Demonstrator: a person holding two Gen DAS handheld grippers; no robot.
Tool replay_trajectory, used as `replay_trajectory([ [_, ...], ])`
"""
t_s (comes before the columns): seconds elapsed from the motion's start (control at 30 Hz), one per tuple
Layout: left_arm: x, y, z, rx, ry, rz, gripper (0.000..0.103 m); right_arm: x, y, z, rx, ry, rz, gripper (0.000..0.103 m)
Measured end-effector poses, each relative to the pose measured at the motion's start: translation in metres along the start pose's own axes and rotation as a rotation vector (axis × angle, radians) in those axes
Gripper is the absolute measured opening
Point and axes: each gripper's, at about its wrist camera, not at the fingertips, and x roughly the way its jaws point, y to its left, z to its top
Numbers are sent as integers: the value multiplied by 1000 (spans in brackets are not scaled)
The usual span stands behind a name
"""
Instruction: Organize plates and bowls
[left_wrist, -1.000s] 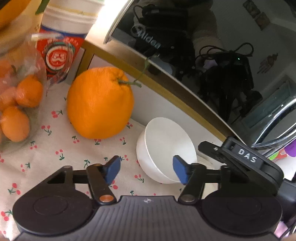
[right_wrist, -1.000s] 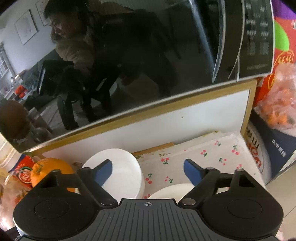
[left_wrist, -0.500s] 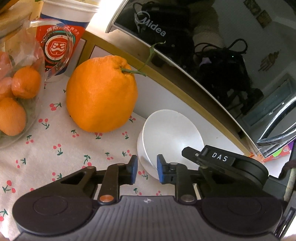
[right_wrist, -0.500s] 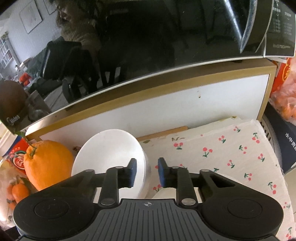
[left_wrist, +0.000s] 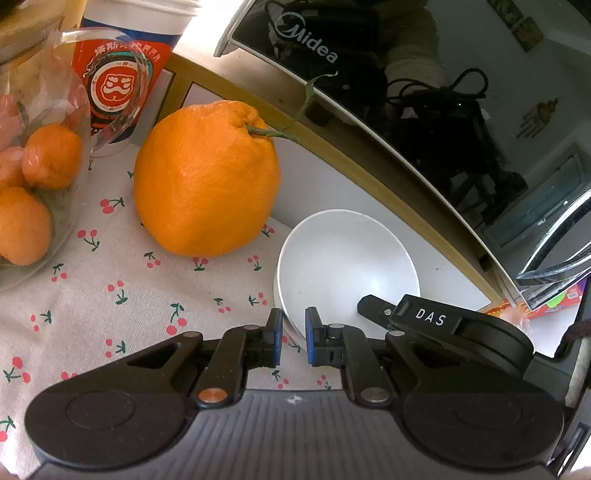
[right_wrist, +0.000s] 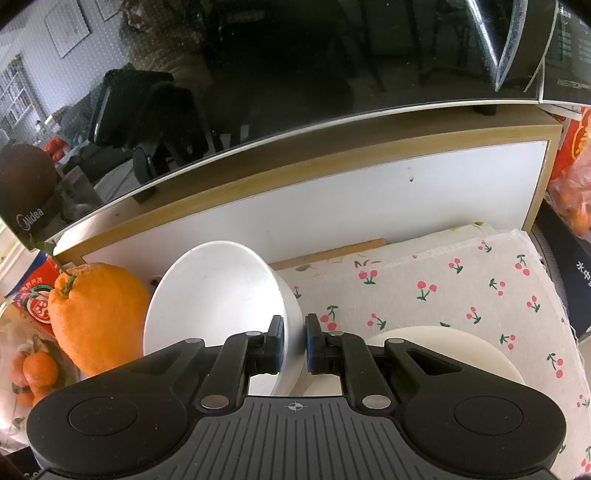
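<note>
1. Setting: a tabletop covered with a cherry-print cloth. A black microwave stands on a white, wood-edged stand at the back. The large orange serves as the landmark for this report.

2. Bystanders: on one side of the orange stand a glass jar of small oranges and a red-labelled cup. Neither belongs to the job.

3. Task item one: a white bowl sits just beside the orange, on the side away from the jar and close to the stand's white panel. It is tilted, with its mouth turned toward the cameras. Whether its base is off the cloth cannot be told.

4. Task item two: a pale plate lies flat on the cloth beyond the bowl from the orange. It is empty and largely hidden by the tool.

5. Right tongs: the jaws have just been closing and are now clamped on the bowl wall at the rim farther from the orange, with one pad inside and one outside.

6. Left tongs: the jaws have just been closing and are now drawn together at the bowl's rim nearer the orange. The rim's edge shows in the narrow gap. Whether the pads actually bite on it cannot be told.

7. Progress, in my judgement: early. The bowl is gripped but not placed, and the bowl and plate are apart. What is left is to lift the bowl away from the orange and set it on or beside the plate.
</note>
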Motion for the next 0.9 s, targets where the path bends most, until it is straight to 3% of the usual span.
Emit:
replay_trajectory([
  [0.43, -26, -4, 5, -1, -21, -33, 11, -31, 5, 0, 8, -42, -2, 11],
  [0.9, -77, -20, -2, 47, -22, -53, 11, -101, 13, -5, 18, -91, -8, 12],
])
